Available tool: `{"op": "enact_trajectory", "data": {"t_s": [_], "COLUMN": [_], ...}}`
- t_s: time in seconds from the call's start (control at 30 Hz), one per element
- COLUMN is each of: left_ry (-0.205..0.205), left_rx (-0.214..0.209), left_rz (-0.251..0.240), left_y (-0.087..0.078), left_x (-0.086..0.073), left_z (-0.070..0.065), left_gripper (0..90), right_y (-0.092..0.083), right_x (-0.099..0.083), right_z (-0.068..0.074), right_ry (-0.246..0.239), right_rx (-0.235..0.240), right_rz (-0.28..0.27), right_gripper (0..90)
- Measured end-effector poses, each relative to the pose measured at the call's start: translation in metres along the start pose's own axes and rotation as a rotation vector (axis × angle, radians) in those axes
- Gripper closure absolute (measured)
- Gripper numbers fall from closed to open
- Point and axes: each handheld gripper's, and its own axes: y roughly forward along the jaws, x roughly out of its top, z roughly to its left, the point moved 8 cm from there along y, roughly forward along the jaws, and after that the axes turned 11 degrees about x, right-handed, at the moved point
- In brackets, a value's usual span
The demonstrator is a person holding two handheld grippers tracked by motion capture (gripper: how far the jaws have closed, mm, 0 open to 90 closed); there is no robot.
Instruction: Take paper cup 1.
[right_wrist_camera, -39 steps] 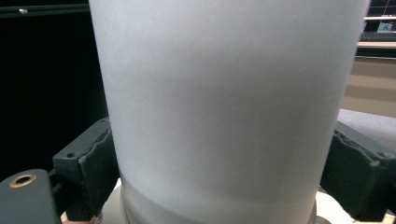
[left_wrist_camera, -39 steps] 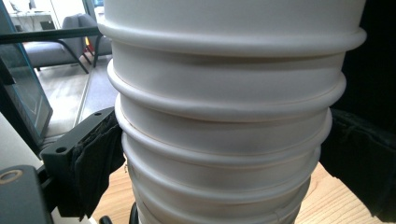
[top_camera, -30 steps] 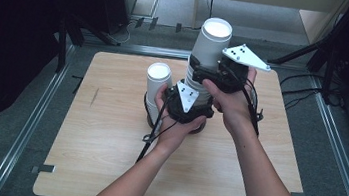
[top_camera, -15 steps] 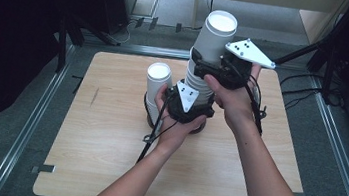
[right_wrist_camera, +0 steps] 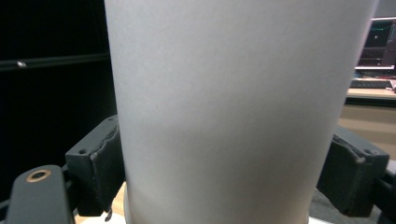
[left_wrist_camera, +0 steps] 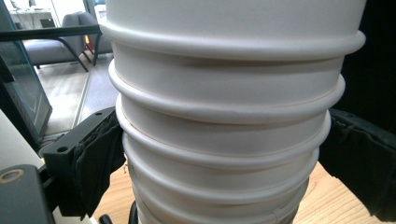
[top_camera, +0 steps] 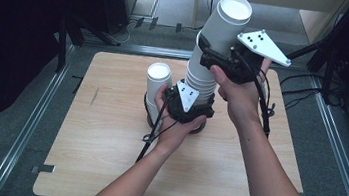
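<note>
Table [top_camera: 103, 170] near half bare, wide open on both sides of the forearms. Left edge strip free too. Middle blocked: tall cup stack [top_camera: 200, 76] with top cup [top_camera: 227, 24] tilted up and back, short stack [top_camera: 157, 88] just left of it. Left gripper [top_camera: 187, 107] clamps the tall stack low, jaws tight on both sides [left_wrist_camera: 219, 154]. Right gripper [top_camera: 217, 58] clamps the top cup, no gap at either jaw [right_wrist_camera: 233, 116]. Narrow gap between the two stacks, taken up by the left hand.
</note>
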Motion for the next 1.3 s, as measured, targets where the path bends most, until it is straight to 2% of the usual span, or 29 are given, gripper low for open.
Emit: {"op": "enact_trajectory", "data": {"t_s": [0.3,0.6,0.8,1.1,1.13,1.3], "left_ry": [0.002,0.007,0.014,0.023,0.024,0.015], "left_rx": [-0.002,-0.002,-0.004,-0.009,-0.015,-0.043], "left_rz": [0.005,0.001,-0.001,-0.002,-0.004,-0.008], "left_y": [0.000,-0.001,-0.001,-0.005,-0.008,-0.017], "left_x": [0.000,0.000,-0.001,-0.001,0.000,0.002], "left_z": [0.000,0.000,0.001,0.002,0.002,0.003], "left_gripper": [3.6,3.7,3.7,4.3,4.2,4.1], "right_y": [-0.009,-0.019,-0.035,-0.059,-0.067,-0.081], "right_x": [0.017,0.023,0.029,0.026,0.023,0.015], "right_z": [0.002,-0.004,-0.006,-0.016,-0.020,-0.027], "right_ry": [0.002,0.019,0.023,0.031,0.033,0.038], "right_rx": [0.004,0.003,0.000,-0.029,-0.046,-0.068], "right_rz": [-0.036,-0.065,-0.093,-0.113,-0.119,-0.122], "right_gripper": [14.0,13.9,13.7,13.4,13.4,13.4]}}
